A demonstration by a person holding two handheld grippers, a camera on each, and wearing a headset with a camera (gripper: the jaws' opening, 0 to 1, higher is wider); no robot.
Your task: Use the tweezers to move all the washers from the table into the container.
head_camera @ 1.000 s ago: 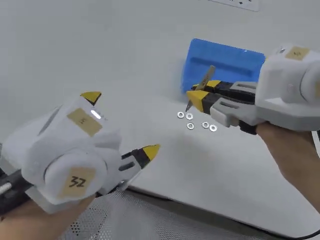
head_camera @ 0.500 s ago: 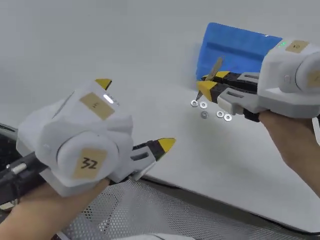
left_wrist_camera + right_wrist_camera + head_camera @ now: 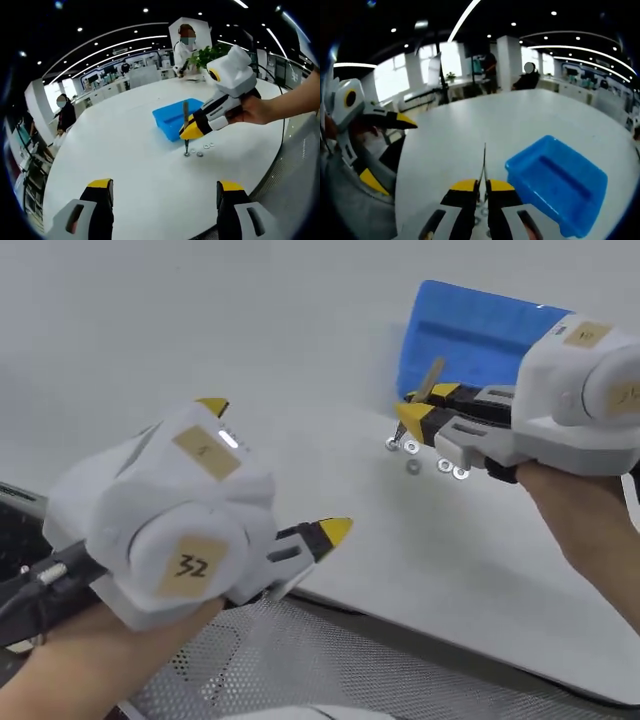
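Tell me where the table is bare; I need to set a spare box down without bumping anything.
Bare: the wide table stretch left of the blue container and washers, out beyond the open left tool; also the strip between washers and near edge. Crowded: just beside the container, where the right tool holds the tweezers over the washers.

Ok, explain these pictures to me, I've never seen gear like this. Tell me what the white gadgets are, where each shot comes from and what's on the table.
There is no robot: a person holds a two-jaw gripper in each hand. The head view comes from a headset camera looking down. The two round views come from cameras riding on the grippers. The left gripper is open and holds nothing. The right gripper is shut on tweezers, whose tips point down at a few small washers on the white table. A blue container sits just behind them.
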